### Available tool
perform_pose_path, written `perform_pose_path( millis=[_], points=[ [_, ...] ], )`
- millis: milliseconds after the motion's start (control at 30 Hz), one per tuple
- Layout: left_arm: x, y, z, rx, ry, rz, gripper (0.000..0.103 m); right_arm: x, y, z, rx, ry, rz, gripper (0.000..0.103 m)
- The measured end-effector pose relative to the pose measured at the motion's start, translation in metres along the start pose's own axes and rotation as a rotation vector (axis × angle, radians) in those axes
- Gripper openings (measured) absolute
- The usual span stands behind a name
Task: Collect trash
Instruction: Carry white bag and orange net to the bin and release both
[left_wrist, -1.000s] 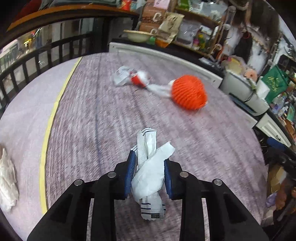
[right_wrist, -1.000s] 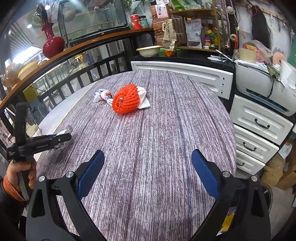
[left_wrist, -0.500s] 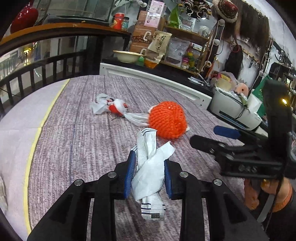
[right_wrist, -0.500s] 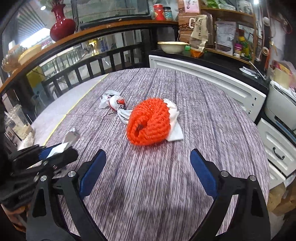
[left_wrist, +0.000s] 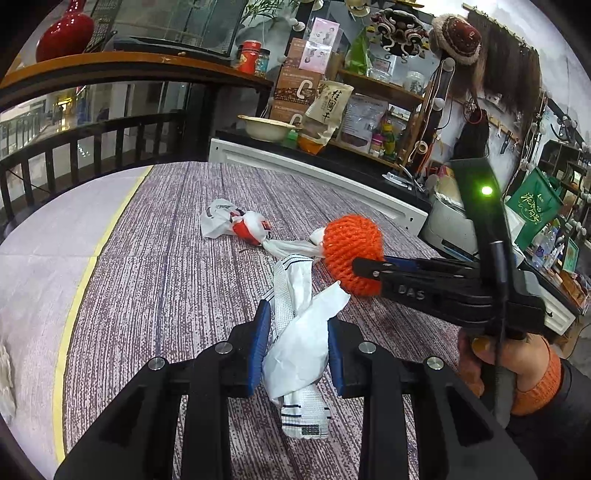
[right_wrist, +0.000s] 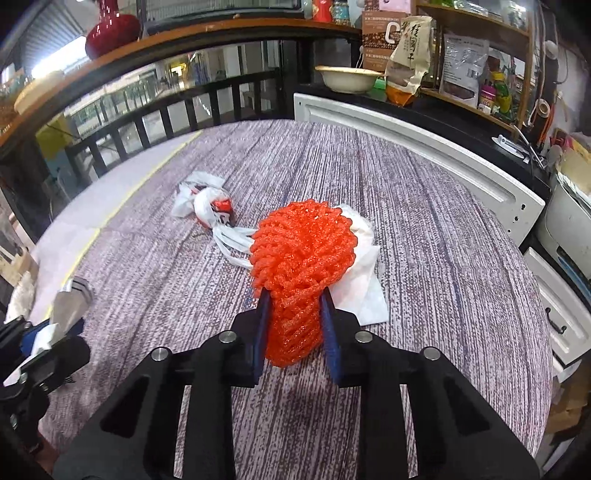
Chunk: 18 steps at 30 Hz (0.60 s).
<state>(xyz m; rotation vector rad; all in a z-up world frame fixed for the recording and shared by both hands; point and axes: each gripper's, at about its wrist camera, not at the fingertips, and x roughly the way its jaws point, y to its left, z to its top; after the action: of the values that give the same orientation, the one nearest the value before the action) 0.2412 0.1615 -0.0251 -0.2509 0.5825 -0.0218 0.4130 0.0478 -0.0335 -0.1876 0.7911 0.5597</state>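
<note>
Two grippers busy. Left gripper (left_wrist: 297, 350) holds white paper wad (left_wrist: 301, 332) tight. Right gripper (right_wrist: 293, 328) jaws just closed, now squeezing orange foam net (right_wrist: 299, 258) on table (right_wrist: 424, 258). Next: lift net. Plastic wrapper (right_wrist: 207, 203) waits behind net.

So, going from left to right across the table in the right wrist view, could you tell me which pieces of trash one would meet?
Crumpled white wrapper in the left gripper → white and red plastic bag → orange foam net pinched by the right gripper → white paper.
</note>
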Motion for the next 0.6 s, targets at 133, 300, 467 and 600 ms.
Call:
perform_pose_path(
  millis=[133,300,467,600],
  points=[
    [0.001,0.000,-0.001,-0.006,0.003,-0.007,0.029,-0.029,-0.009,-0.011,0.047,-0.030,0.056,0.025],
    [0.004,0.000,-0.003,-0.020,0.024,-0.049,0.029,-0.069,-0.018,-0.036,0.054,-0.064,0.069,0.025],
    [0.007,-0.011,-0.007,-0.002,0.059,-0.086,0.029,-0.117,-0.038,-0.065,0.079,-0.096,0.059,0.025],
    [0.003,-0.036,-0.014,0.042,0.090,-0.131,0.029,-0.148,-0.052,-0.088,0.101,-0.130,0.039,0.025]
  ],
)
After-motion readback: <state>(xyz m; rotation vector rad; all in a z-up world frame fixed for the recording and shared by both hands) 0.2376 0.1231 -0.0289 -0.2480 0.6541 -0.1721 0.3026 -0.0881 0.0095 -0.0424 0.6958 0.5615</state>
